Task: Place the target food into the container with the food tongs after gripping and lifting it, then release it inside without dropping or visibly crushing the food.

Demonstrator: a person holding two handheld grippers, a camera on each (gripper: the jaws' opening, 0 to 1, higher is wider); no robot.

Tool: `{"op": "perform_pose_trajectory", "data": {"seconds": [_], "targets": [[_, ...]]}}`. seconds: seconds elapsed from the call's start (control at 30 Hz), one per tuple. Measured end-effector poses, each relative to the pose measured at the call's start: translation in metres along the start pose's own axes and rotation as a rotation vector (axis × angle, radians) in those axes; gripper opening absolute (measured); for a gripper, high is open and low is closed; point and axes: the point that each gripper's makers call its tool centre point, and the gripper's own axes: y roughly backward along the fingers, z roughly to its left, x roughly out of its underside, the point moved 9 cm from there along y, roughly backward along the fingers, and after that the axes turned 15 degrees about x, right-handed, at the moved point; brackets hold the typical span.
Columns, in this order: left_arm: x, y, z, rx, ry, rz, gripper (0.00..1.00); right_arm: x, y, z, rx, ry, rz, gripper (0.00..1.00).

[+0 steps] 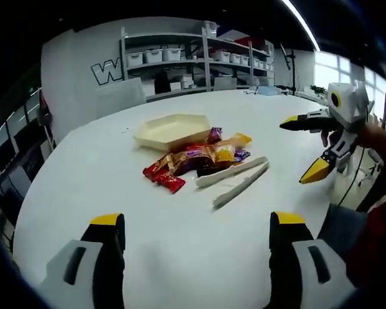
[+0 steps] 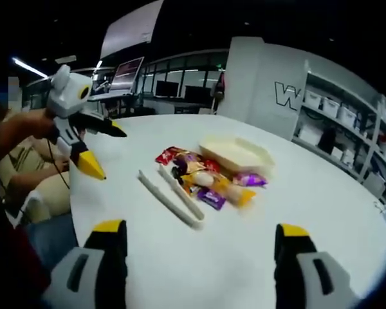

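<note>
A cream, shallow container sits on the white table, with nothing in it. Right beside it lies a pile of wrapped snack packets in red, yellow and purple. White food tongs lie flat next to the pile, untouched. My left gripper is open and hovers above the table, short of the pile. My right gripper is open too, held in a hand on the opposite side of the tongs. Neither gripper holds anything.
The round white table has bare surface on all sides of the pile. Shelves with white bins stand along the wall behind it. A person's legs are at the table edge.
</note>
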Motion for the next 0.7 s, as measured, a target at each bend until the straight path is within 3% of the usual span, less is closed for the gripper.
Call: {"op": "perform_pose_trajectory", "data": {"seconds": [0.27,0.47,0.63,0.7], "targets": [[0.0,-0.006,-0.004,0.024,-0.023,0.026,0.89,0.002,-0.002,-0.001,0.002,0.001,0.002,0.93],[0.0,-0.012,-0.007,0.057,-0.04,0.037,0.82,0.004,-0.006,0.001,-0.007,0.006,0.005,0.89],[0.0,-0.021,-0.011,0.12,-0.06,0.054,0.65,0.005,-0.012,0.003,-0.021,0.005,-0.003,0.8],[-0.001,-0.026,-0.011,0.128,-0.063,0.051,0.63,0.005,-0.015,0.004,-0.025,0.005,-0.004,0.77]]}}
